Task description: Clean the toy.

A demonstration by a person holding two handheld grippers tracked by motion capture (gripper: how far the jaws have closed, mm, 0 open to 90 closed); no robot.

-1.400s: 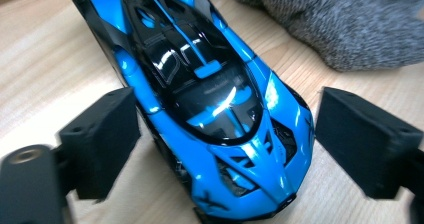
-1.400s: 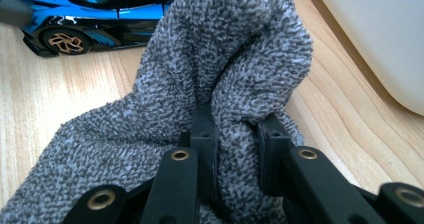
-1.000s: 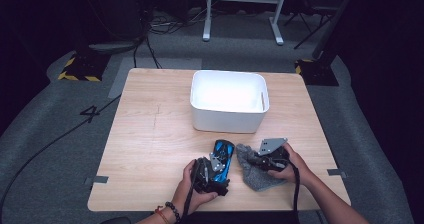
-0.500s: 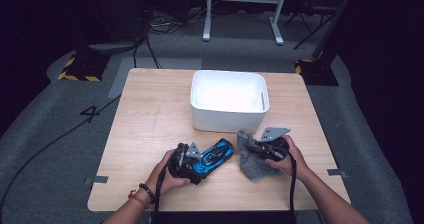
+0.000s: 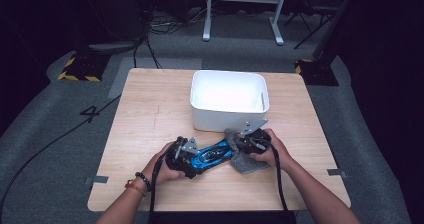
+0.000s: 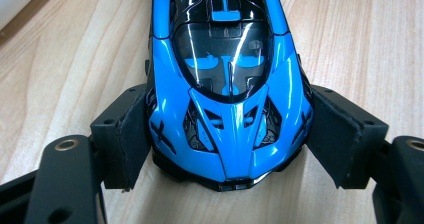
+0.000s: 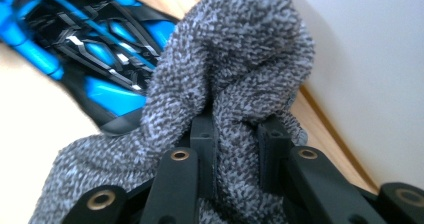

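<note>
The left hand-held gripper (image 6: 227, 134) clamps the rigid, glossy blue toy car (image 6: 227, 84) by its nose flanks; the right hand-held gripper (image 7: 235, 134) pinches a soft, limp grey cloth (image 7: 240, 59), ready for wiping.

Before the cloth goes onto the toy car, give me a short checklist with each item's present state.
1. Left hand-held gripper clamps the blue toy car at its nose: ok.
2. Car rests on the table: ok.
3. Right hand-held gripper shut on the grey cloth: ok.
4. Cloth touching the car: cannot tell.
5. White bin clear of the car: ok.
</note>
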